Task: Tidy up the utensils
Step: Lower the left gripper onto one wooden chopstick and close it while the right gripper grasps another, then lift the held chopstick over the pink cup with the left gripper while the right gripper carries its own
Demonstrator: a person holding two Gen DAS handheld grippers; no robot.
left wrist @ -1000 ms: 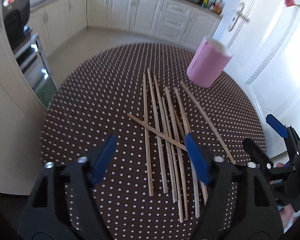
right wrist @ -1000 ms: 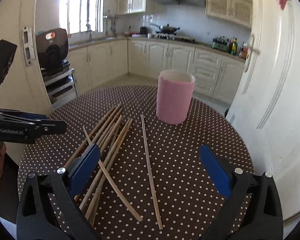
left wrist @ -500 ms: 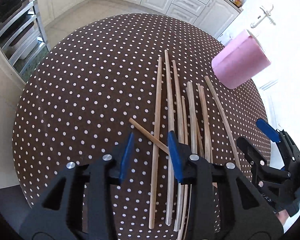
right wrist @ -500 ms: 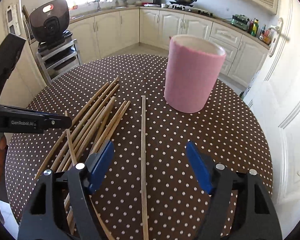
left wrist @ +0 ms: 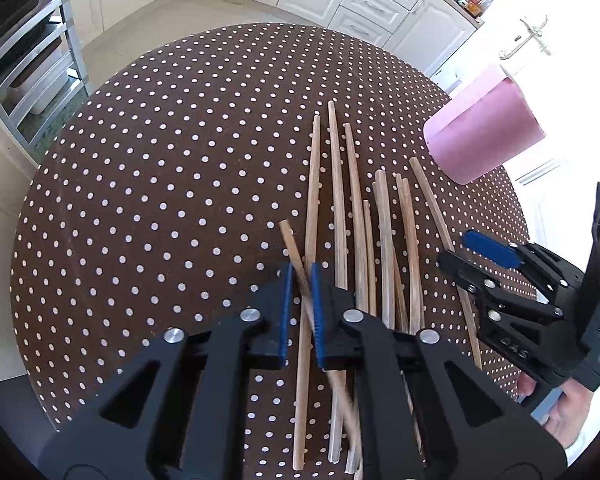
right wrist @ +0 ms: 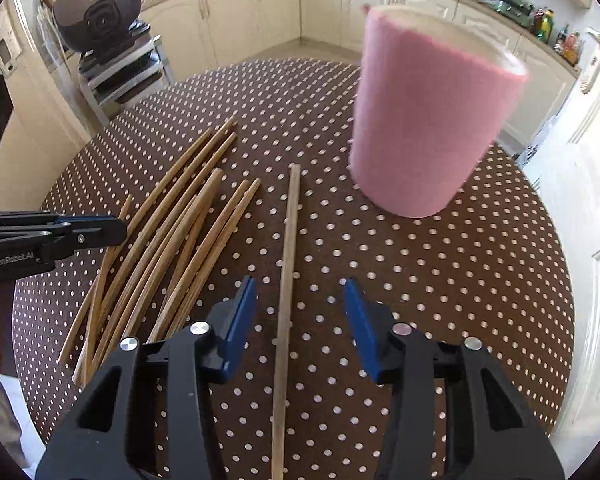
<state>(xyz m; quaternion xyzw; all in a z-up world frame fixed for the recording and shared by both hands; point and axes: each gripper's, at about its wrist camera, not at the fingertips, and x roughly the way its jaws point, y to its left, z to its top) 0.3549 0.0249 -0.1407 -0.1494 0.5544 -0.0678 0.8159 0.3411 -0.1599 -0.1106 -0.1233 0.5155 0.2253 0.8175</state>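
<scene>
"GenRobot.AI" is printed on the left claw (right wrist: 112,229), clenched on a slanted chopstick (left wrist: 296,256). The right claw (right wrist: 300,316) is released astride a lone chopstick (right wrist: 290,240); the pink cup (right wrist: 428,120) is near the counter's (right wrist: 480,280) far edge.

Wooden chopsticks (left wrist: 380,220): about ten, bundle overlaps. Pink cup (right wrist: 428,116): one. Round table (right wrist: 480,280): one.

"GenRobot.AI" in pale letters along the black side of the left gripper (right wrist: 114,230), read from the right wrist view. Embossed letters on the black body of the right gripper (left wrist: 466,254), seen from the left wrist view, too faint and inverted to make out. Small mark on the front of the dark appliance (right wrist: 98,12), unreadable. Bottle labels on the counter, too small to read.
</scene>
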